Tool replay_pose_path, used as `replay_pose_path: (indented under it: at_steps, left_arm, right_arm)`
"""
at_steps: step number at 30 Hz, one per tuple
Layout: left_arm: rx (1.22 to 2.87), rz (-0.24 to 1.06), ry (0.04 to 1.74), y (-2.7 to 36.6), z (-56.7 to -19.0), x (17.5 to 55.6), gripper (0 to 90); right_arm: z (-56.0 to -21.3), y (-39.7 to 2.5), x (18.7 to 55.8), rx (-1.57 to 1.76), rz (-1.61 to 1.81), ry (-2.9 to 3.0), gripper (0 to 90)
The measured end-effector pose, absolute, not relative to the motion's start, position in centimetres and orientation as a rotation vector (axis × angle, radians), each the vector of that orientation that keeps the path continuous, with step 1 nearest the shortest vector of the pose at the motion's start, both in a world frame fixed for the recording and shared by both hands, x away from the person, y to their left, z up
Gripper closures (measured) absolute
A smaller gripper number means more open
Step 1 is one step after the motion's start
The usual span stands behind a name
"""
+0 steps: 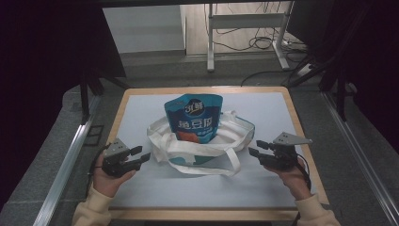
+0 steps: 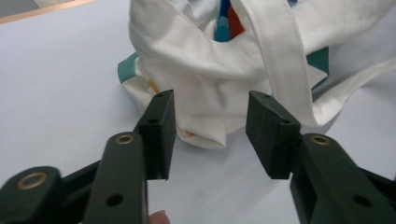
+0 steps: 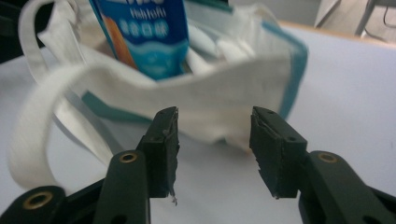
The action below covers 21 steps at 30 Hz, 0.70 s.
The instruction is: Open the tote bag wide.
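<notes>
White-teal tote bag [image 1: 202,146] — blue pouch [image 1: 193,117]

A wood-edged table with a pale blue top [image 1: 141,103] stands on grey floor [image 1: 188,70]; behind it, a white metal frame [image 1: 244,21] and black cables [image 1: 263,42].

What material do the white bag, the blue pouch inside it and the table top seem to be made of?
The bag looks like woven cotton or canvas, matte: a fine weave and soft folds show on its straps in the left gripper view. The pouch seems to be printed plastic film, glossy, with light reflecting off its face. The table top appears to be a smooth pale matte sheet inside a wooden rim; its exact material is unclear.
</notes>
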<state>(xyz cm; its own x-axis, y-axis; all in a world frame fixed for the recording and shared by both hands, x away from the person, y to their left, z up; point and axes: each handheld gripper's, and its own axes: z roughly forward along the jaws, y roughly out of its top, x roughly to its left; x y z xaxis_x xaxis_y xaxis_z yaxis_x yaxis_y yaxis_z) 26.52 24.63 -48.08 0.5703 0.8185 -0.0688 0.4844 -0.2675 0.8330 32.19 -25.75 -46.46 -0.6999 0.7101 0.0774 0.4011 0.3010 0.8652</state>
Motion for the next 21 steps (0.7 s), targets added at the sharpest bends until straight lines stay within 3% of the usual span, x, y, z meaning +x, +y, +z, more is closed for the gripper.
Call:
replay_pose_path:
  at_steps: [7,21]
  left_arm:
    - [1.922,0.529,1.046,24.6,-48.2,25.9,49.5]
    - [1.937,0.513,1.050,24.3,-48.5,26.1,47.8]
  right_arm:
    - [-48.2,-26.6,32.0,1.059,1.342,2.267,49.0]
    - [-47.9,-26.5,31.9,1.032,1.343,2.246,45.2]
